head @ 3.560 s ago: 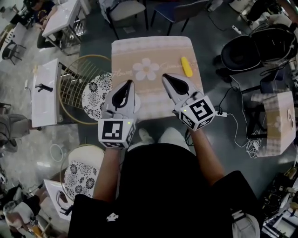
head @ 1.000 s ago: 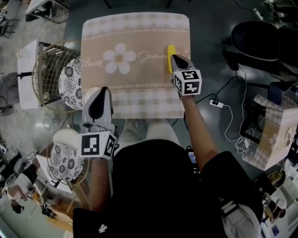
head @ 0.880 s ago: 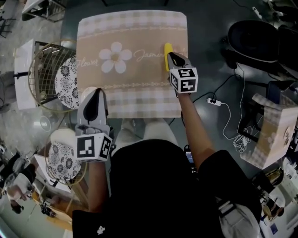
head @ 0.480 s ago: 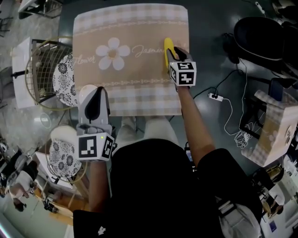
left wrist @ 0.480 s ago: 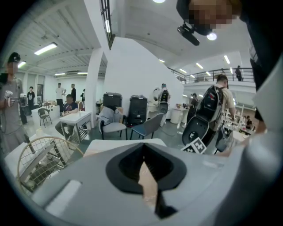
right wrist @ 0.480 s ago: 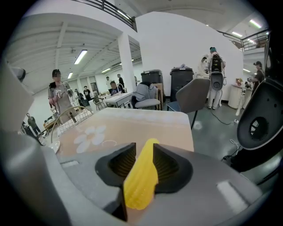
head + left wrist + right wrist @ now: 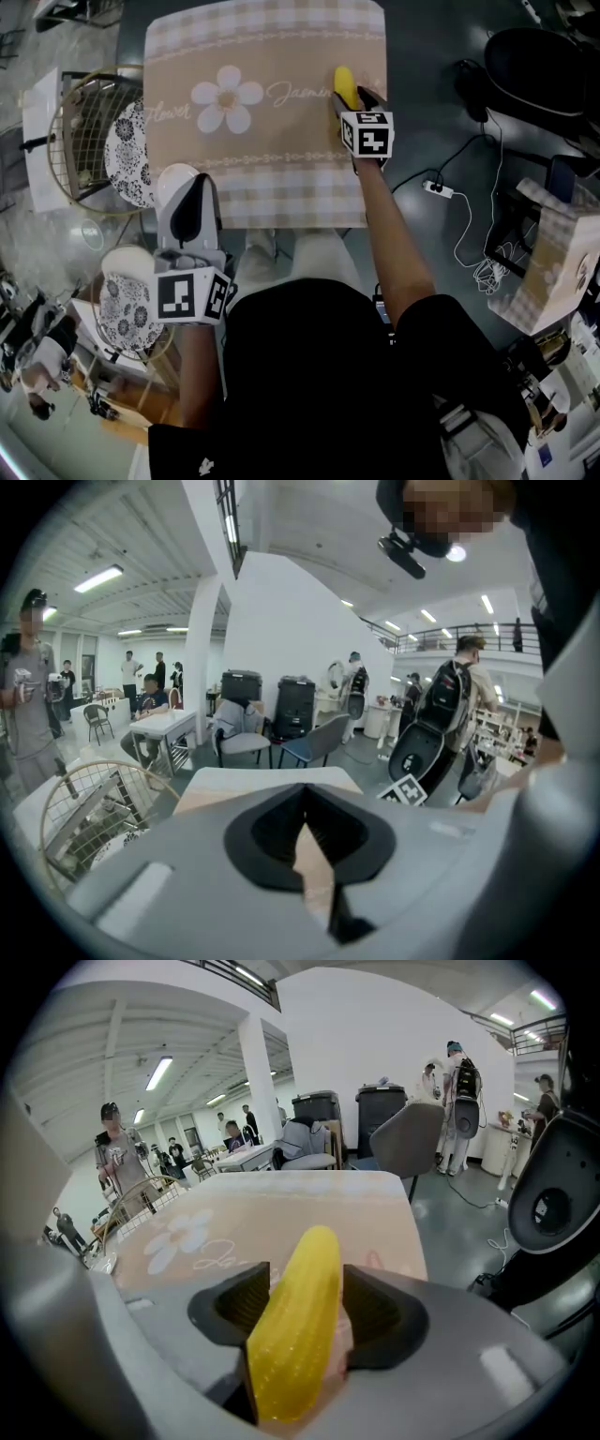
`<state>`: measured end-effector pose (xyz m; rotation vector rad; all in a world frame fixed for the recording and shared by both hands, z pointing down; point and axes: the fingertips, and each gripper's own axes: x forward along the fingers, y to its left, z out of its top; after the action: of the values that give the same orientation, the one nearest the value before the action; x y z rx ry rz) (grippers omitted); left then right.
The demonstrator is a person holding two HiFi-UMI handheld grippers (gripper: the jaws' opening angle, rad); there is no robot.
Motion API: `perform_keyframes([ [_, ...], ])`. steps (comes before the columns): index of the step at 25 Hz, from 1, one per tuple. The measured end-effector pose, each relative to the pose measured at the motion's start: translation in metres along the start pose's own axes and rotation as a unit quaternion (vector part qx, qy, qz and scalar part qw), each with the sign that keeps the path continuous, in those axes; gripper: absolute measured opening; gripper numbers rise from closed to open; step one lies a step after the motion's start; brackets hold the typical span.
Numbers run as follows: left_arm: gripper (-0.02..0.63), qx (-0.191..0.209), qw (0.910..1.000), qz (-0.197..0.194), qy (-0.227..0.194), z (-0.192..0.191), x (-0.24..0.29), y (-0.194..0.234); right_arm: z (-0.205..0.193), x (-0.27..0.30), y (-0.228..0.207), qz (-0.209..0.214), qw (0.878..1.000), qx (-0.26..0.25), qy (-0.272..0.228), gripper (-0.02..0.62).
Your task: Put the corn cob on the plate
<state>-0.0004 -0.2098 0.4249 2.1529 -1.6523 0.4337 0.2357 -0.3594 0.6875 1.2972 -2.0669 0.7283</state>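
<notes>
Right gripper (image 7: 351, 97) reached out, pitched down — jaws just opening, corn cob (image 7: 345, 84) between them; left gripper (image 7: 192, 184) near the body, jaws together.

corn cob (image 7: 295, 1335): glossy, finely pebbled yellow plastic | tablecloth (image 7: 281, 169): matt printed cloth | basket (image 7: 82, 131): thin metal wire

This is a large open hall, seemingly a lab or workshop rather than a home. It has bare white columns (image 7: 208, 639), ceiling strip lights (image 7: 98, 577) and a railed balcony (image 7: 441, 639). Cables (image 7: 466, 246) and a power strip (image 7: 438, 189) lie on the grey floor (image 7: 422, 84). Several people (image 7: 30, 705) stand or sit among small worktops (image 7: 167, 724) and chairs (image 7: 317, 744).
</notes>
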Motion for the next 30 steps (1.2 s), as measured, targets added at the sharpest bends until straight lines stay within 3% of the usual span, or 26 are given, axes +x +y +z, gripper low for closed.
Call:
perform_keyframes([
  [15,0.009,-0.016,0.9995,0.026,0.006,-0.007,-0.008,0.021,-0.015,0.027,0.000,-0.039,0.999,-0.006,0.027,0.281],
  [30,0.009,-0.025,0.9994,0.023,0.010,-0.013,-0.008,0.026,-0.014,0.027,-0.001,-0.065,0.998,-0.016,0.012,0.262],
])
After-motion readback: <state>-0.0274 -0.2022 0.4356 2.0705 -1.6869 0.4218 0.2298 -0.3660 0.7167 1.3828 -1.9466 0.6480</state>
